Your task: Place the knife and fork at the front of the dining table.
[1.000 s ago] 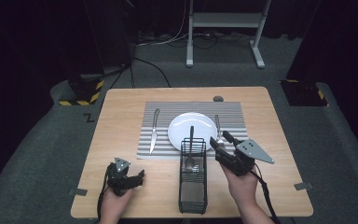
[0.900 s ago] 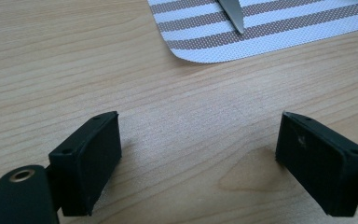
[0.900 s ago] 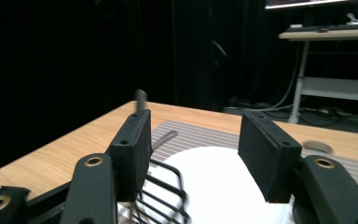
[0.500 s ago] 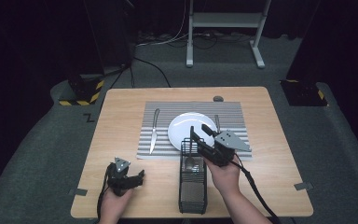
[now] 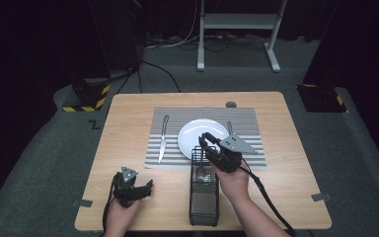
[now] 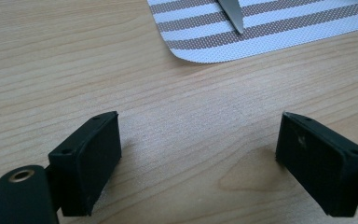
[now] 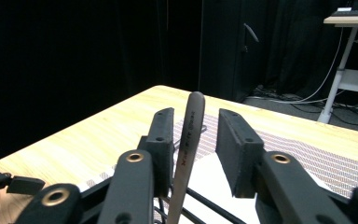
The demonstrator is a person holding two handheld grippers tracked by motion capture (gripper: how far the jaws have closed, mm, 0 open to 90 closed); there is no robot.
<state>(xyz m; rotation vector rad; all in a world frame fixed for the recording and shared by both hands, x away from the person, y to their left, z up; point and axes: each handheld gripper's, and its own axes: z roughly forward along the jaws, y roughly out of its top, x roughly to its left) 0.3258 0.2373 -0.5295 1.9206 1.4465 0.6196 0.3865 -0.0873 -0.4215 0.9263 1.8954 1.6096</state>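
A black wire caddy [image 5: 205, 197] stands on the table's front part, with a spoon [image 5: 202, 173] upright inside it. My right gripper [image 5: 206, 141] hovers at the caddy's far end. In the right gripper view the spoon's grey handle [image 7: 189, 126] rises between the jaws of that gripper [image 7: 196, 133]. The jaws have just been closing; the handle lies near the left pad, and a gap shows to the right pad. My left gripper [image 5: 147, 187] rests on the wood at the front left, open [image 6: 198, 154] with bare table between its jaws.
A striped placemat [image 5: 177, 116] holds a white plate [image 5: 197, 133], a knife [image 5: 163, 138] on its left and a fork [image 5: 229, 127] on its right. A small dark round thing [image 5: 231, 104] lies behind the mat. The knife's tip [image 6: 233, 14] shows in the left gripper view.
My right gripper has moved left, from beside the caddy to over its far end, and its jaws have narrowed around the spoon's handle. The left gripper has kept still.
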